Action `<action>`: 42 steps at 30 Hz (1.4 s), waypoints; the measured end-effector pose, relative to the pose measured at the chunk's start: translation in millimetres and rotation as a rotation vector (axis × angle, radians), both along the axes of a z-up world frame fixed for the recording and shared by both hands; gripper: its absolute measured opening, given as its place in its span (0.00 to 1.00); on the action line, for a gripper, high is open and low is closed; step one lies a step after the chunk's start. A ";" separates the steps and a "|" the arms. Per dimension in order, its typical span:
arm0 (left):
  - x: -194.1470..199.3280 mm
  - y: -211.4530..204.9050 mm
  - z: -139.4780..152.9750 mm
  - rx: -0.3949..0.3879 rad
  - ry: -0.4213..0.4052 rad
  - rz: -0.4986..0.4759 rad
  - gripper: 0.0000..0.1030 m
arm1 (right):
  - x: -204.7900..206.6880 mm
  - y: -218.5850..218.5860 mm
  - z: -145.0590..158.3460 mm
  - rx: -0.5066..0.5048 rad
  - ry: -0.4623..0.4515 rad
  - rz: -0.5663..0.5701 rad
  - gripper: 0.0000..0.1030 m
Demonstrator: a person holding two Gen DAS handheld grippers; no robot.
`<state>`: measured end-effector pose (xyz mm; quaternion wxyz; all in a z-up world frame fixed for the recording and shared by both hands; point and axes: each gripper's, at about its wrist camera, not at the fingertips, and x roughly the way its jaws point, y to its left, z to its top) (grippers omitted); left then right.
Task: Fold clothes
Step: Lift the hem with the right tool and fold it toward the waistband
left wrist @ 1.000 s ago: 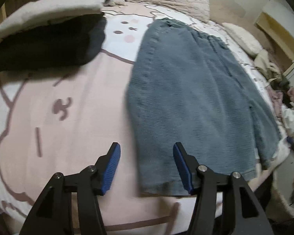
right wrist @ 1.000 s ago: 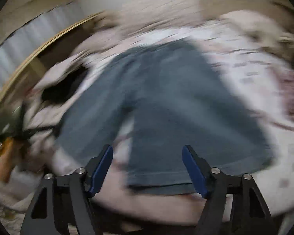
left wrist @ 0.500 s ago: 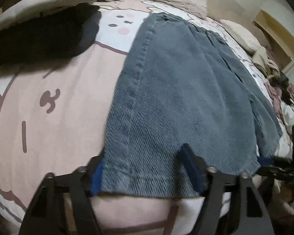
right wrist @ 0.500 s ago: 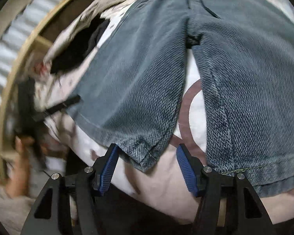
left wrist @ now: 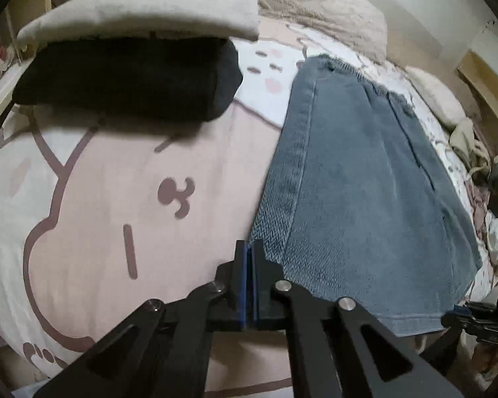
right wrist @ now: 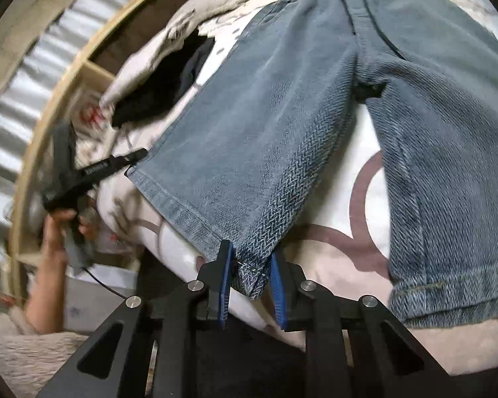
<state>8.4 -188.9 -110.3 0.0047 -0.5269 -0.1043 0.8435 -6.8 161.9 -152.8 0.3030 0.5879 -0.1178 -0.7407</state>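
Left wrist view: the denim shorts (left wrist: 365, 199) lie flat on the cartoon-print bed (left wrist: 116, 199), and the left claw (left wrist: 251, 258) is clamped tight at one hem corner. The right claw (right wrist: 249, 275) is closing around the other corner of that leg's hem, the cloth between its pads, likely to lift both corners together for the fold.
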 end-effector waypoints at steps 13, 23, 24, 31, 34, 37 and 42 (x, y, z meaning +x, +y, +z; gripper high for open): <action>24.3 25.6 40.0 -0.290 0.210 -0.077 0.02 | 11.6 136.5 38.9 -0.121 0.085 -0.406 0.74; 21.3 184.7 79.9 -0.169 0.482 -0.529 0.58 | 57.1 334.2 6.2 -0.294 0.029 -1.041 0.61; 15.5 208.1 74.8 -0.134 0.474 -0.580 0.58 | 56.7 336.6 -1.1 -0.322 0.008 -1.051 0.61; -29.6 346.4 36.7 0.008 0.395 -0.798 0.58 | 36.8 335.0 -35.3 -0.424 -0.076 -1.000 0.58; -35.4 376.0 15.4 -0.009 0.304 -0.872 0.58 | 31.2 330.9 -37.9 -0.419 -0.067 -0.994 0.58; -32.2 375.9 -8.6 -0.025 0.199 -0.914 0.58 | 24.4 329.8 -38.5 -0.404 -0.048 -0.964 0.58; -15.9 355.6 -25.4 -0.044 0.138 -0.936 0.58 | 14.0 327.2 -39.3 -0.347 -0.018 -0.871 0.43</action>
